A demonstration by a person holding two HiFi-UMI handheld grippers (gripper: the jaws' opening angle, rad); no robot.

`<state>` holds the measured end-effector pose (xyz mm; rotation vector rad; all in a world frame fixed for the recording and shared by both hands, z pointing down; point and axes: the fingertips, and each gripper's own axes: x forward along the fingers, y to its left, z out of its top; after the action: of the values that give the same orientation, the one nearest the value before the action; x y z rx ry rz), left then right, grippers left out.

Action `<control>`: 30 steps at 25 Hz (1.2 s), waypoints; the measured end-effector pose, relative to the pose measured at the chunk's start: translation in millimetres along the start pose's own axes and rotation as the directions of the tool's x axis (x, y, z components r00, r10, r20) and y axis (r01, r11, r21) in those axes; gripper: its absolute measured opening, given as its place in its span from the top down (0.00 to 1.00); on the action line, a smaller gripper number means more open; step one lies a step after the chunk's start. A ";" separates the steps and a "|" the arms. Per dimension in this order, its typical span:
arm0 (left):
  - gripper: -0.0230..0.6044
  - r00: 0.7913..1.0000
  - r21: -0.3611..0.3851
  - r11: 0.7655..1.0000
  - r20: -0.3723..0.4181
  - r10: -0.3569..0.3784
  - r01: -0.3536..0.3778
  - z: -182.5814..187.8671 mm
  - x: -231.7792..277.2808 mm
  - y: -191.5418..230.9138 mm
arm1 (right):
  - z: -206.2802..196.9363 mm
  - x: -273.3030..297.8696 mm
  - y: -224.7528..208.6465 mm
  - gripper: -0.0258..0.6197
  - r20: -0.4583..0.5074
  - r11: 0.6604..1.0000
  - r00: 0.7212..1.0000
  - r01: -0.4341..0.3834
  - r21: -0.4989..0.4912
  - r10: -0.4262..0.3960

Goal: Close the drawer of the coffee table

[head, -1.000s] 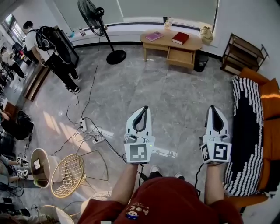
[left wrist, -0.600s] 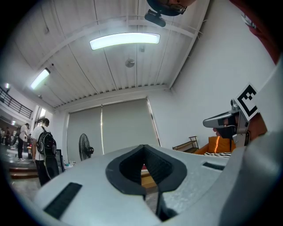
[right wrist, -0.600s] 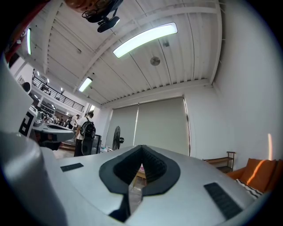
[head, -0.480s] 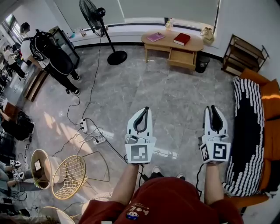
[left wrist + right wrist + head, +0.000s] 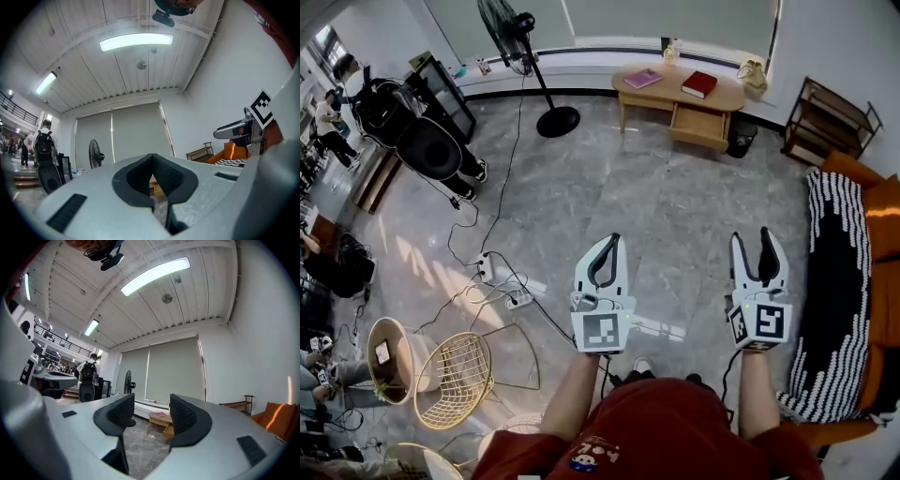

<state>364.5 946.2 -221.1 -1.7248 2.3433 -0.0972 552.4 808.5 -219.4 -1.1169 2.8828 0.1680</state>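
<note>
**A:** What is the room looking like?

**B:** A grey polished stone floor (image 5: 656, 202) is running up to a far wall where pale roller blinds (image 5: 675, 17) are hanging drawn. A black pedestal fan (image 5: 510, 21) is standing by the floor's far edge, left of the table. An orange sofa with a black-and-white knitted throw (image 5: 834, 281) is sitting along the right edge.

**A:** And where is the task's thing sitting?

**B:** The oval light-wood coffee table (image 5: 672, 92) is standing at the far edge of the floor, below the blinds. Its light-wood drawer (image 5: 697, 126) is sticking out from the front edge, under the right half of the top. A pink book (image 5: 643, 78) is lying near the top's left end and a red hardback book (image 5: 699, 84) is lying right of the middle.

**A:** How are the tongs doing?

**B:** Both are hovering over the near part of the floor, well apart from the table and pointing towards it. The left gripper (image 5: 613, 238) is holding its dark-padded tips pressed together, with nothing caught between them. The right gripper (image 5: 752, 236) has just been opening its jaws. They are standing clearly apart now, gripping nothing, with only floor and the distant table showing through the gap.
</note>
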 end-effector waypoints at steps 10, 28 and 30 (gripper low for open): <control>0.95 0.998 0.003 0.999 -0.051 0.041 -0.041 -28.9 -9.2 50.7 | -8.9 29.1 41.6 0.62 -0.025 0.999 0.999 -0.032 -0.005 0.031; 0.95 0.988 -0.012 0.994 -0.113 0.109 -0.111 -95.4 152.8 93.1 | -77.3 206.6 -11.3 0.63 -0.086 0.997 0.994 -0.069 0.045 0.073; 0.95 0.990 -0.021 0.995 -0.102 0.099 -0.101 -100.5 187.7 92.8 | -87.1 233.4 -27.7 0.63 -0.105 0.996 0.992 -0.060 0.059 0.066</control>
<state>202.7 788.2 -168.2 -1.6464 2.5092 -0.1404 398.4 621.8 -154.2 -1.0580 2.9978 0.0312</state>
